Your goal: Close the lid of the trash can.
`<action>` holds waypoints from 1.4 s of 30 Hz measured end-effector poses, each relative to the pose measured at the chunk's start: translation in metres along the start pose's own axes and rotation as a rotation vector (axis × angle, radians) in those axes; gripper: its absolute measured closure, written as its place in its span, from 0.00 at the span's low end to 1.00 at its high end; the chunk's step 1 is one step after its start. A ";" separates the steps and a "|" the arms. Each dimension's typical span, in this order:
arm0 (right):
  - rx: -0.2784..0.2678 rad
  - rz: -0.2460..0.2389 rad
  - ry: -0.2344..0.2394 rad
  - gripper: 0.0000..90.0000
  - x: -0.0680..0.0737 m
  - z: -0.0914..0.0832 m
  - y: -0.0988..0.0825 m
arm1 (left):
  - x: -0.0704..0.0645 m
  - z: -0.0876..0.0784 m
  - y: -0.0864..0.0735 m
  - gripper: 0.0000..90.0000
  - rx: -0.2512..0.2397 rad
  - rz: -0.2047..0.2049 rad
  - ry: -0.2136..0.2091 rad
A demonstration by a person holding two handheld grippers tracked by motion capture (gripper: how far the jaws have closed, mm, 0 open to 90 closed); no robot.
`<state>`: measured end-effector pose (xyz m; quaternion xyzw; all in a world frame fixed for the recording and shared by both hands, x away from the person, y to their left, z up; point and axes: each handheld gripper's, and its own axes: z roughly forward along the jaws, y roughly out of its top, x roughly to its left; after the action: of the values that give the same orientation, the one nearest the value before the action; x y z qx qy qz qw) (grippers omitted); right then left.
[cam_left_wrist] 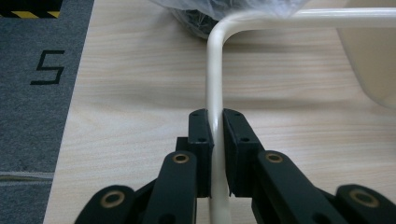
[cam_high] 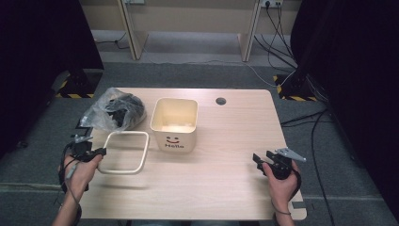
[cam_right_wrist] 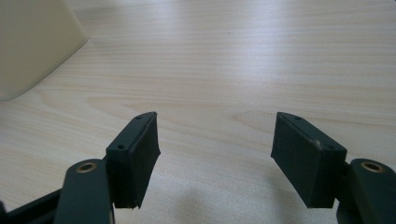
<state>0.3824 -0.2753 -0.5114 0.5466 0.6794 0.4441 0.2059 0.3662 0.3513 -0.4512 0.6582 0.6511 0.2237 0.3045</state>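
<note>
My left claw (cam_left_wrist: 217,154) is clamped on the near-left rim of a cream rectangular frame (cam_high: 123,153), holding it just above the counter (cam_high: 221,183) beside the cream bin (cam_high: 173,123) printed "Hello" under a smiley. My right claw (cam_right_wrist: 215,158) hangs open and empty, near the counter's right edge. I judge the frame mid-carry; next it needs lining up squarely over the bin's rim, clear of the plastic bag (cam_high: 113,110).

- Cream rounded-square frame (cam_high: 123,153) of thin glossy tube, clamped by one side between the left gripper (cam_left_wrist: 215,140) pads (cam_left_wrist: 201,154).
- Tube (cam_left_wrist: 215,93) runs straight out beyond the fingertips, then bends at a rounded corner to the right.
- Held near level, raised a little above the tabletop, judging by its shadow.
</note>
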 end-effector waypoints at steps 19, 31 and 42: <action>0.002 0.000 0.000 0.36 -0.001 0.002 0.001 | -0.015 -0.018 0.010 0.91 -0.012 0.020 -0.030; 0.000 0.000 -0.001 0.36 -0.001 0.002 0.001 | -0.018 -0.030 0.015 0.91 -0.018 0.032 -0.033; 0.005 -0.001 -0.005 0.36 -0.001 0.002 0.002 | -0.020 -0.037 0.022 0.91 -0.022 0.037 -0.033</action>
<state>0.3853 -0.2753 -0.5114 0.5479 0.6802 0.4411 0.2064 0.3554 0.3366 -0.4072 0.6705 0.6312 0.2252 0.3183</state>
